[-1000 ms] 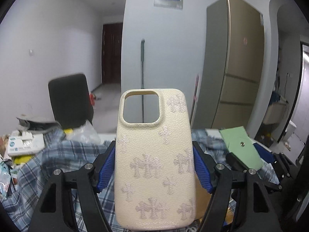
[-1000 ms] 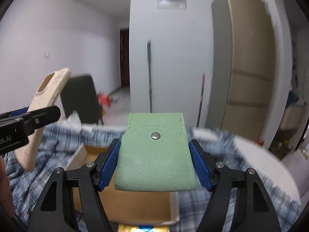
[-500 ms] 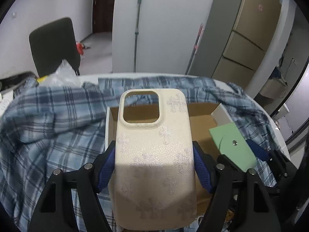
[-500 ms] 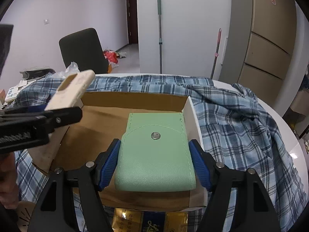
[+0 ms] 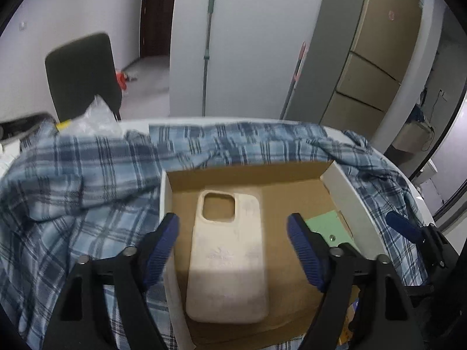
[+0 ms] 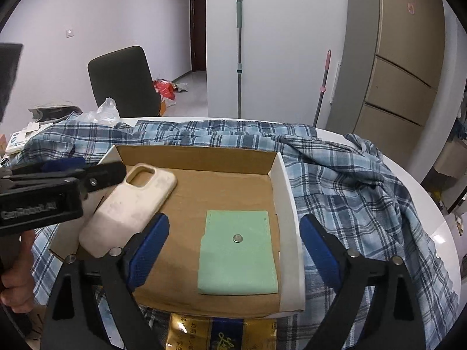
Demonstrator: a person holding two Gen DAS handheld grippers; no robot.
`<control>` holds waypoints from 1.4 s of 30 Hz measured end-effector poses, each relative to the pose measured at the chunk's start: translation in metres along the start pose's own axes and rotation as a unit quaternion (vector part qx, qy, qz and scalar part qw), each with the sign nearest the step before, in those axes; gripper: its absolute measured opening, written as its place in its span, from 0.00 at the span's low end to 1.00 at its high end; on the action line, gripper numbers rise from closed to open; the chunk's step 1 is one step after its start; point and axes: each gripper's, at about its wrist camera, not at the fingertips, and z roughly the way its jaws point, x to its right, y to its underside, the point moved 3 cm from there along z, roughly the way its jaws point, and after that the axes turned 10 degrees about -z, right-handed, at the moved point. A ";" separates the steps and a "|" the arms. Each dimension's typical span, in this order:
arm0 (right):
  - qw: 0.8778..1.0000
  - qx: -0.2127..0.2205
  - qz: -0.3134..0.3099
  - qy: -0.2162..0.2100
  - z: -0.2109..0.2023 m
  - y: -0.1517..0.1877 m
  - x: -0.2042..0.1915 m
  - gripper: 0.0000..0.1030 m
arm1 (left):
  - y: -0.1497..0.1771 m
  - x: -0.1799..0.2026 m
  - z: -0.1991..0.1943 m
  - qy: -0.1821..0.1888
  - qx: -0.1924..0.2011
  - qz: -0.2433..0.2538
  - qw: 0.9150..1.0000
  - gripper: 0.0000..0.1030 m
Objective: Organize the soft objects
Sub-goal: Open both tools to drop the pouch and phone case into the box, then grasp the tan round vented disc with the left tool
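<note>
A cream phone case (image 5: 229,258) lies in the left part of an open cardboard box (image 5: 294,172); it also shows in the right wrist view (image 6: 128,207). A green snap pouch (image 6: 238,252) lies flat in the right part of the box (image 6: 198,153), and its corner shows in the left wrist view (image 5: 324,227). My left gripper (image 5: 233,250) is open, jaws wide on either side of the case, not touching it. My right gripper (image 6: 233,250) is open above the pouch, apart from it.
A blue plaid shirt (image 6: 344,175) is spread over the round white table (image 6: 432,210) under and around the box. A gold-and-blue packet (image 6: 221,332) lies at the box's near edge. A black chair (image 6: 122,81), a plastic bag (image 6: 102,112) and mops (image 6: 239,58) stand behind.
Both grippers tilted down over the box and opened. The phone case and the green pouch left the jaws and now lie in the box.
</note>
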 end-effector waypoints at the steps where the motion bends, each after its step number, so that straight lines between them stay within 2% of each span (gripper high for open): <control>1: 1.000 0.001 0.003 -0.001 -0.001 -0.001 0.002 0.88 | -0.001 0.001 -0.004 -0.002 0.010 0.002 1.000 0.84; 8: 0.999 0.037 0.016 0.011 -0.042 -0.016 0.020 0.88 | -0.015 0.012 -0.064 0.023 0.082 0.014 0.996 0.84; 12: 0.998 0.062 0.022 0.011 -0.079 -0.018 0.024 0.88 | -0.017 0.022 -0.115 0.014 0.123 0.040 0.991 0.84; 15: 0.997 0.078 0.015 0.015 -0.106 -0.009 0.020 0.88 | -0.009 0.020 -0.145 -0.008 0.130 0.047 0.990 0.84; 21: 0.996 0.091 0.003 0.014 -0.139 0.017 0.005 0.88 | 0.026 0.011 -0.191 0.000 0.149 0.071 0.986 0.84; 27: 0.994 0.102 -0.020 0.017 -0.158 0.041 -0.014 0.88 | 0.074 0.004 -0.196 0.006 0.106 0.094 0.990 0.84; 30: 0.995 0.096 -0.023 0.009 -0.159 0.053 -0.019 0.88 | 0.095 0.002 -0.187 -0.011 0.090 0.118 0.989 0.84; 33: 0.997 0.080 -0.015 -0.016 -0.149 0.065 -0.020 0.88 | 0.109 -0.004 -0.176 -0.017 0.067 0.128 0.989 0.84; 37: 0.998 0.064 -0.007 0.002 -0.135 0.078 -0.013 0.88 | 0.127 -0.006 -0.157 -0.021 0.033 0.159 0.987 0.84; 42: 0.999 0.038 0.020 -0.010 -0.116 0.090 -0.003 0.88 | 0.145 -0.002 -0.137 -0.008 -0.004 0.188 0.982 0.84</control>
